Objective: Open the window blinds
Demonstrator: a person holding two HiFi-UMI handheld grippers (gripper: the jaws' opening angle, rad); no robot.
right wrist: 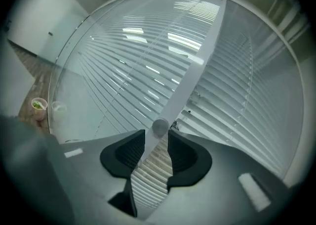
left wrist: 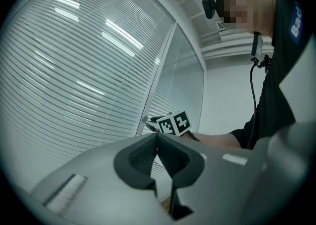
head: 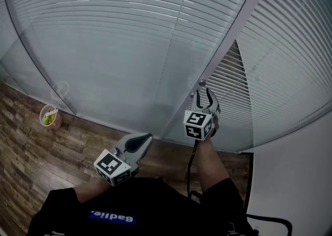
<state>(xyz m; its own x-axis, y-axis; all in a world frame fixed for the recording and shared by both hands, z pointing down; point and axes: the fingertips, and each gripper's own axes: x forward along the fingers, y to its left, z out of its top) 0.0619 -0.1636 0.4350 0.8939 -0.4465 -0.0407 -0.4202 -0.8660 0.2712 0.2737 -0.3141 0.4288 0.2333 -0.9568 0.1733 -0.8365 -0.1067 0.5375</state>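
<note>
On my head-cam feed the window blinds [head: 129,32] eat up basically everything from 9 round through 12 to 3 o'clock, with white slats lying flat behind the glass. A pale frame post [head: 228,38] slants from 1 o'clock down toward the middle and splits them into 2 panels. Right of the post, around 2 to 3 o'clock, a patch of slats shows dark gaps. Wood-look floor [head: 31,162] runs along 8 o'clock.

The right gripper [head: 205,94] sits just off centre toward 3 o'clock, nose up at the post, jaws released and standing apart. The left gripper [head: 146,138] hangs at 7 o'clock, apart from the glass, jaws clenched together on nothing.

There's 1 paper cup [head: 50,116] on the floor at 9 o'clock, by the base of the glass.

Smallest bit is the little round knob [right wrist: 159,127] on the post. On the right gripper's own camera it's right at the jaw tips, lined up with the gap, and neither pad is pressing on it.
</note>
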